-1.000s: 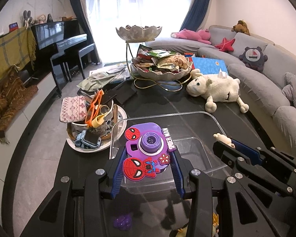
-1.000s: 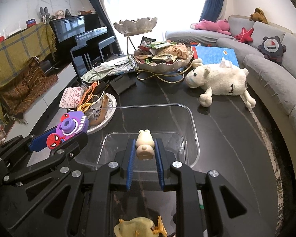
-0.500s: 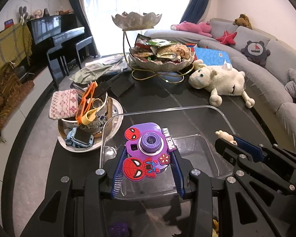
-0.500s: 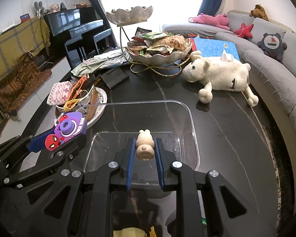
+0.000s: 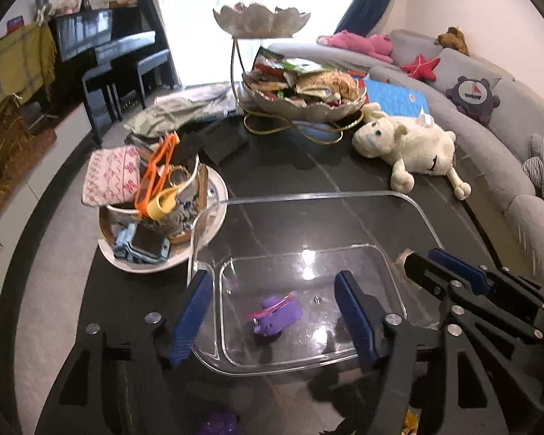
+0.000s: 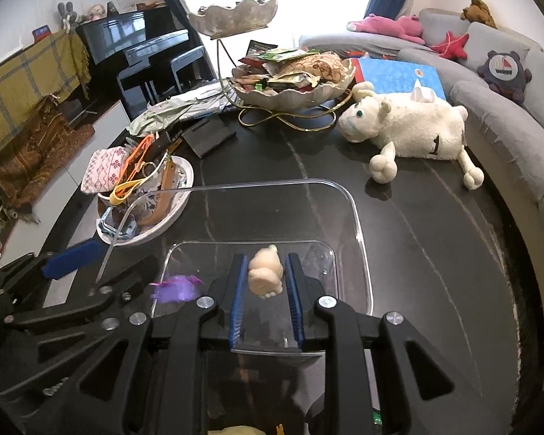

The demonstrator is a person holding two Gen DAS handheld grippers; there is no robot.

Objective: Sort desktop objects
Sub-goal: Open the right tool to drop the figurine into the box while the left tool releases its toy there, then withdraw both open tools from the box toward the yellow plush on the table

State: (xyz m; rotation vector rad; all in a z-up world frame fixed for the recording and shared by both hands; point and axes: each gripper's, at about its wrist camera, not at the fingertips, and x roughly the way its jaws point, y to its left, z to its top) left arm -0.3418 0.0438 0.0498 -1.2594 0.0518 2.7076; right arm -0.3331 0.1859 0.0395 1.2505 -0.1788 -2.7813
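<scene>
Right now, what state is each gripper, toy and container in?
left gripper: open, empty, over the bin
right gripper: jaws parted around the cream figurine, grip unclear
purple toy camera: motion-blurred inside the clear plastic bin
cream figurine: blurred, between the right fingers
clear plastic bin: lidless, upright on the table
plush sheep: lying on its side
tiered snack bowl: piled full

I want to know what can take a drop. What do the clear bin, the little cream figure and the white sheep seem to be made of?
Clear bin: likely rigid glossy plastic; transparent, glinting rim. Cream figure: looks like matte rubber or vinyl; smooth, though blurred. White sheep: plush fabric; fuzzy surface, floppy legs.
</scene>
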